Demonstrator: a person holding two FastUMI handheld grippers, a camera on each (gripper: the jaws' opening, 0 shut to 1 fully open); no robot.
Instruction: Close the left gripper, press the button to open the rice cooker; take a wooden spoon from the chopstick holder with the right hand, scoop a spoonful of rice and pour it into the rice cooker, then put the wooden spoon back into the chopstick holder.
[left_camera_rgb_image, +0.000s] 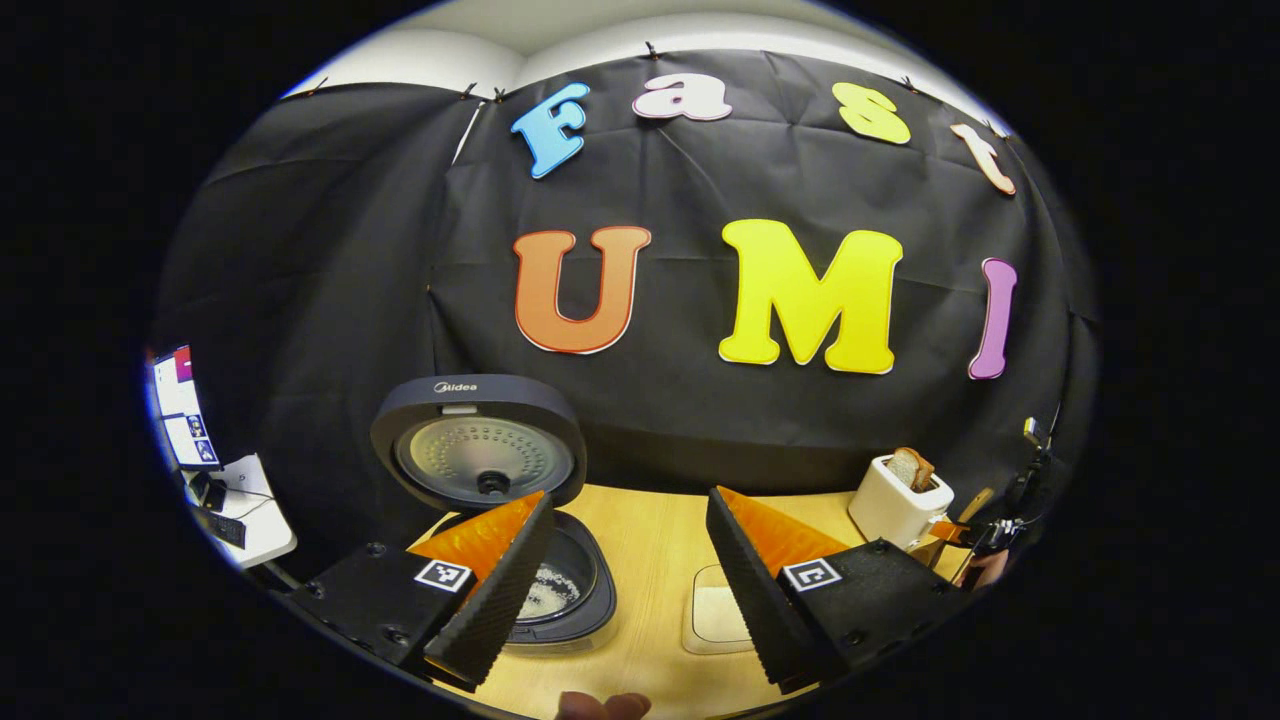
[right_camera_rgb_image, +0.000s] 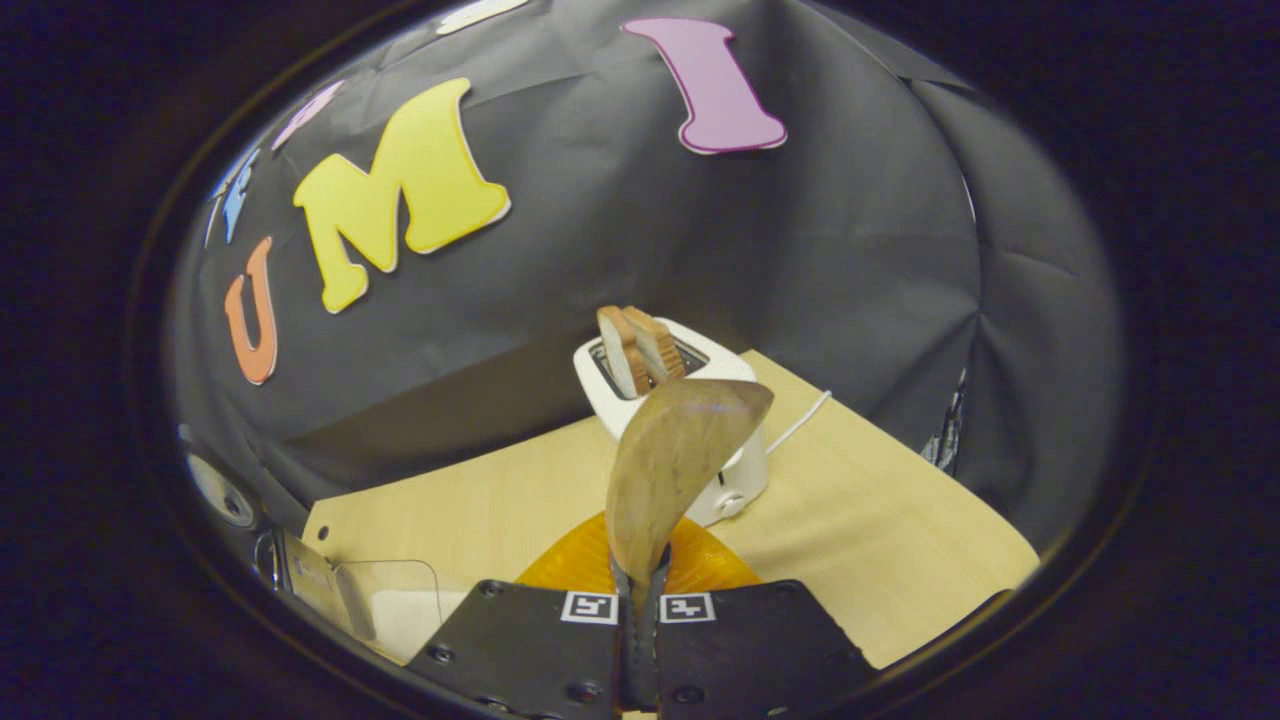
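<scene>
The rice cooker stands open on the wooden table, its round lid tipped up and some white rice in its pot. My left gripper hovers open just in front of it, one finger overlapping the pot's rim, nothing between the fingers. My right gripper is shut on the handle of a wooden spoon, which points up and forward with its bowl in front of the toaster. No rice shows on the spoon's bowl. A clear container of rice sits right of the cooker.
A white toaster with bread slices in its slots stands at the back right, its cord trailing over the table. A hand with the other gripper shows beside the toaster. A side desk with screens is far left.
</scene>
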